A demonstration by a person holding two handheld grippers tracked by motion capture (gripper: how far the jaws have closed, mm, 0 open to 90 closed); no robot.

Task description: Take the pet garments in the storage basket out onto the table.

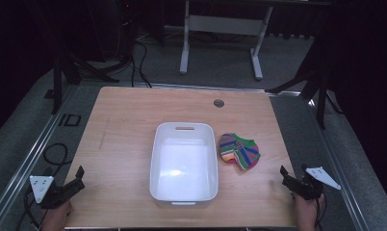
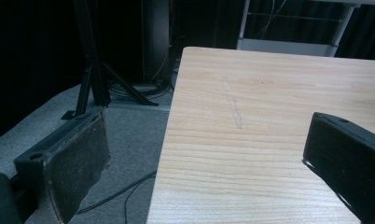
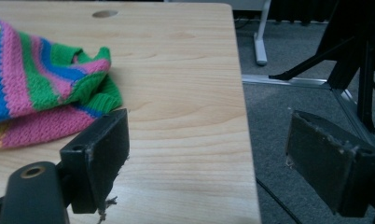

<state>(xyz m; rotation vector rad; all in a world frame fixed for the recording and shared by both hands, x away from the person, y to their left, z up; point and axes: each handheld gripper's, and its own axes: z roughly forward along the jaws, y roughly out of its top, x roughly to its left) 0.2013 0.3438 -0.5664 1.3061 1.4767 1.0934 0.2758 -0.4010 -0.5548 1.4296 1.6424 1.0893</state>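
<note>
A white plastic tub [image 1: 184,198] stands in the middle of the wooden table [image 1: 124,125], with nothing visible inside it. Just right of the tub lies a crumpled striped knitted cloth [image 1: 238,151], pink, green, blue and yellow; its edge [image 3: 41,93] shows at the left of the right gripper view. My left gripper [image 1: 79,176] is held at the table's near left corner, open and holding nothing [image 2: 204,154]. At the near right edge my right gripper [image 1: 283,174] is open too [image 3: 209,158], a short way from the cloth.
A round grommet hole [image 1: 219,103] sits near the table's far edge. Beyond the table are a white desk frame [image 1: 220,29], black tripod legs [image 1: 71,67] on both sides, and cables [image 1: 138,62] on grey carpet. A faint scuff [image 2: 233,105] marks the left tabletop.
</note>
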